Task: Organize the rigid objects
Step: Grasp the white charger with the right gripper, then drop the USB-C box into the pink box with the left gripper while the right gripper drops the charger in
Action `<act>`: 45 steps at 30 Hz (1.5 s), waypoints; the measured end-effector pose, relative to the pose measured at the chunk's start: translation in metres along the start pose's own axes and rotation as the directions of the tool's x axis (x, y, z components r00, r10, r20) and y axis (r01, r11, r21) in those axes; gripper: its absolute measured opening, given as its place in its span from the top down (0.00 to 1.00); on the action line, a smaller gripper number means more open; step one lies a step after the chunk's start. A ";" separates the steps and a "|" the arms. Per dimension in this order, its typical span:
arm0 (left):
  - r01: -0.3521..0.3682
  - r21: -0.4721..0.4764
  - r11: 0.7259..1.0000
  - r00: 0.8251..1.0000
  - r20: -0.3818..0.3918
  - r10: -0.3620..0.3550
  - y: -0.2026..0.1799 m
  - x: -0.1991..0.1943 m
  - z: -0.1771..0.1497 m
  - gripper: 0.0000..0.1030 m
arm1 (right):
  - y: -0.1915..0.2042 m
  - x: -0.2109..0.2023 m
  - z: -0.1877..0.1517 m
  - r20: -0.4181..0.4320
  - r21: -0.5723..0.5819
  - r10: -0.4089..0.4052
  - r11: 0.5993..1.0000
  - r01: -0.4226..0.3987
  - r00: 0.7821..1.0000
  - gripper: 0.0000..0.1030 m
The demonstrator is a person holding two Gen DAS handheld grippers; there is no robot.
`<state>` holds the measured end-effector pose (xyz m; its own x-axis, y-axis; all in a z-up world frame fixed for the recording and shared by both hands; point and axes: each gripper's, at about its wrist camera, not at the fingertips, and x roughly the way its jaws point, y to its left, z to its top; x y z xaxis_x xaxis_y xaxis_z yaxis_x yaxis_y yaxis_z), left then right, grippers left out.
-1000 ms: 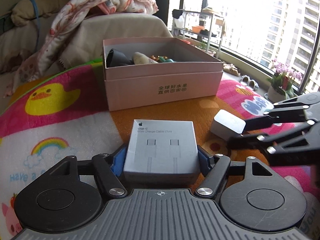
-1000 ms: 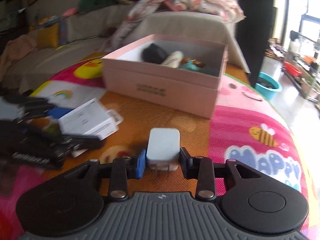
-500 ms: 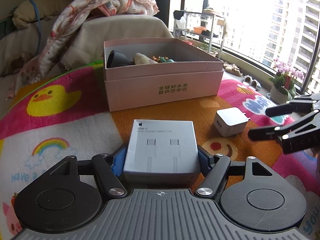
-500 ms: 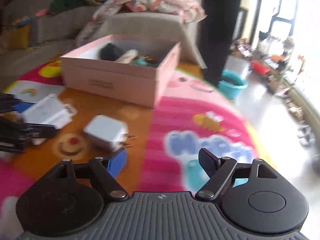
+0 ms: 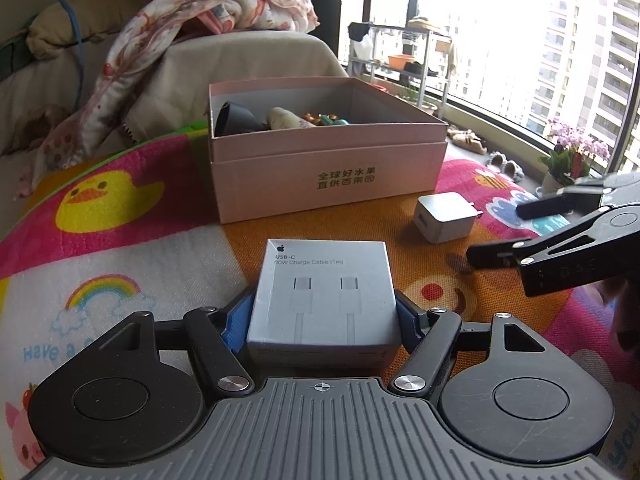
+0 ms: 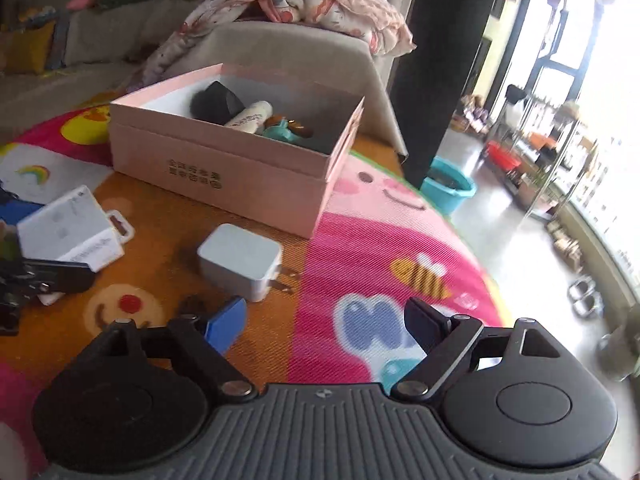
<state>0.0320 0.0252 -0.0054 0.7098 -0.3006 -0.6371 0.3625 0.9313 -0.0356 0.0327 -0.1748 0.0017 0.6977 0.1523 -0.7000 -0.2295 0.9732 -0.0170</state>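
My left gripper (image 5: pixel 322 316) is shut on a white USB-C cable box (image 5: pixel 322 296), which also shows in the right wrist view (image 6: pixel 70 230). An open pink box (image 5: pixel 328 176) (image 6: pixel 224 168) holding several small items stands beyond it on the colourful mat. A white charger plug (image 5: pixel 444 218) (image 6: pixel 240 260) lies on the mat right of the cable box. My right gripper (image 6: pixel 326 322) is open and empty, just right of and behind the plug; its fingers (image 5: pixel 496 256) show at the right of the left wrist view.
The cartoon play mat (image 6: pixel 380 240) covers the surface. A beige sofa with a blanket (image 5: pixel 224 20) stands behind the pink box. A teal basin (image 6: pixel 448 192) sits on the floor at right, near shelves and a window.
My right gripper has opened, let go of the charger plug on the mat and pulled back to the right. My left gripper still holds the cable box, nearly unmoved.
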 end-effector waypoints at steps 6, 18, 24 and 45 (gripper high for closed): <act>-0.002 0.000 1.000 1.000 0.002 0.002 0.000 0.000 0.000 0.27 | 0.009 0.017 0.014 -0.003 0.179 0.055 0.982 -0.053 0.998 0.13; -0.001 -0.002 1.000 1.000 0.002 0.001 0.001 -0.001 0.000 0.27 | 0.038 0.014 0.017 -0.005 -0.017 0.073 0.997 -0.073 0.997 0.40; 0.000 -0.011 1.000 1.000 -0.002 0.000 0.002 -0.001 0.001 0.27 | 0.028 -0.015 -0.003 -0.038 -0.052 0.113 0.992 -0.115 0.993 0.40; 0.084 -0.033 0.996 0.965 0.254 -0.073 0.034 -0.017 0.150 0.28 | 0.012 -0.041 0.072 0.246 -0.099 0.051 0.995 -0.027 0.968 0.40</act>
<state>0.1232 0.0311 0.1197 0.8113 -0.4101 -0.4166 0.4007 0.9090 -0.1145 0.0499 -0.1570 0.0813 0.8309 0.2391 -0.5025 -0.3140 0.9469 -0.0685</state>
